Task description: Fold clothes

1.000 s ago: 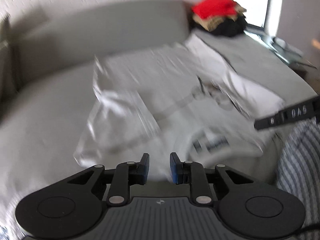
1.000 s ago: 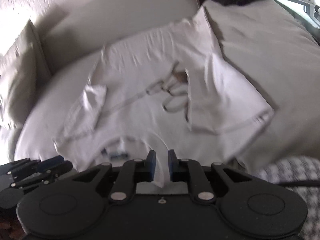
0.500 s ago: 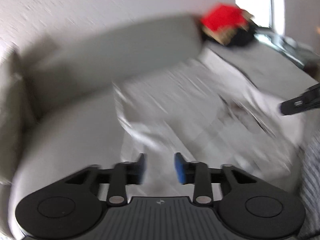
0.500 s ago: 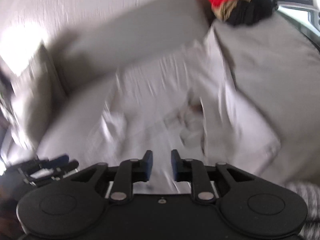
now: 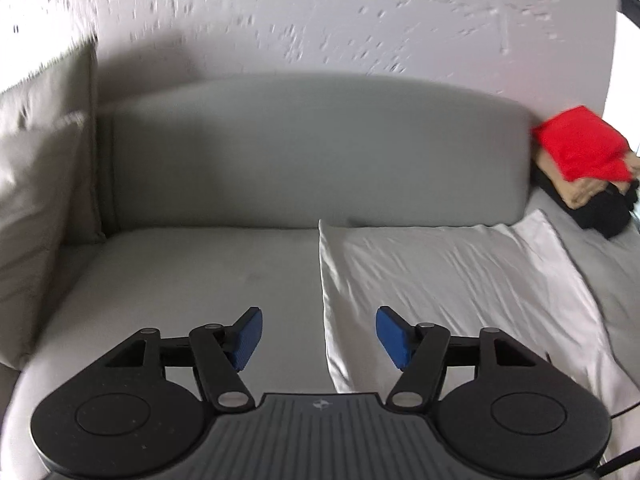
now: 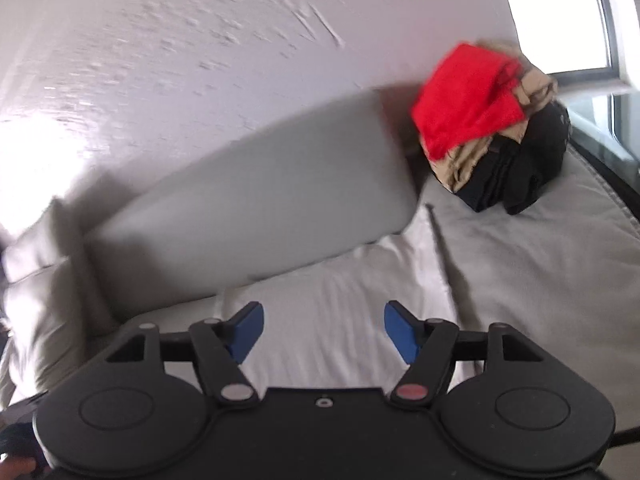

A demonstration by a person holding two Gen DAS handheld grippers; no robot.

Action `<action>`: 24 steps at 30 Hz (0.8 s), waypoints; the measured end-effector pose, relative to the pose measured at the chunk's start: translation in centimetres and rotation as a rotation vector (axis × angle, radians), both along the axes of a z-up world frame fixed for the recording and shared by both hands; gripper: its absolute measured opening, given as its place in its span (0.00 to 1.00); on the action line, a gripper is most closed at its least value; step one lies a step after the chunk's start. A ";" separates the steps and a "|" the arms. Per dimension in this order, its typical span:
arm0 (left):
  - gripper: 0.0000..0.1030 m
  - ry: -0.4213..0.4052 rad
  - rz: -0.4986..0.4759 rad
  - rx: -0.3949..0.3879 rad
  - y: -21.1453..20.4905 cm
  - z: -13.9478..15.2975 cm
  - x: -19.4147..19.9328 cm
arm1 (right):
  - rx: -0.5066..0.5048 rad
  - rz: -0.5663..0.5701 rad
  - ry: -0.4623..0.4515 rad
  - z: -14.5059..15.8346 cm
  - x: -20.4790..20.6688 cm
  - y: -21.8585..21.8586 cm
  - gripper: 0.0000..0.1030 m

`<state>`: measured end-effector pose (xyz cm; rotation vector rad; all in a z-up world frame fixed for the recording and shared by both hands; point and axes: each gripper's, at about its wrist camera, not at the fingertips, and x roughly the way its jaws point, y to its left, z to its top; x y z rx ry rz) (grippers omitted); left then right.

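Observation:
A white T-shirt (image 5: 440,280) lies spread flat on the grey sofa seat, its far hem near the backrest. In the left wrist view my left gripper (image 5: 318,336) hovers open over the shirt's left edge, with nothing between its blue pads. My right gripper (image 6: 323,332) hangs above the same white T-shirt (image 6: 340,300) in the right wrist view; its jaws are opening and nothing is between them. The shirt's near part is hidden under both gripper bodies.
A pile of clothes, red (image 6: 468,100) on tan and black, sits at the sofa's far right corner by a window; it also shows as the pile (image 5: 580,152). The grey backrest (image 5: 312,152) runs across. A pale cushion (image 5: 36,200) stands at the left.
Both grippers went from nearly shut to open, rose and swung toward the backrest. The shirt's printed front and sleeves have dropped out of view; only its far part shows.

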<state>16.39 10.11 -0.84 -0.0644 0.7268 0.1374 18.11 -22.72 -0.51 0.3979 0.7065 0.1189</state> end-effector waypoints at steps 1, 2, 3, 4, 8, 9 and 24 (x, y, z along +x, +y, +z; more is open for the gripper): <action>0.38 0.016 0.006 -0.014 0.6 -0.9 1.6 | -0.018 -0.017 0.019 -0.8 1.8 -0.3 0.64; 0.34 0.038 0.014 -0.034 1.3 -2.1 3.5 | -0.029 -0.028 0.036 -1.8 3.5 -0.7 0.64; 0.23 0.054 0.022 -0.053 2.0 -3.2 5.2 | -0.036 -0.034 0.052 -2.8 5.3 -1.2 0.61; 0.18 0.065 0.033 -0.068 2.5 -4.4 7.1 | -0.043 -0.040 0.068 -3.8 7.1 -1.7 0.56; 0.20 0.112 0.084 -0.115 4.6 -9.1 13.6 | -0.035 -0.098 0.128 -8.2 14.1 -4.5 0.29; 0.20 0.121 0.095 -0.135 5.0 -10.2 15.0 | -0.044 -0.109 0.131 -9.3 15.7 -5.2 0.29; 0.32 0.106 -0.016 -0.282 5.9 -12.7 25.7 | -0.022 -0.106 0.184 -15.4 26.6 -6.7 0.22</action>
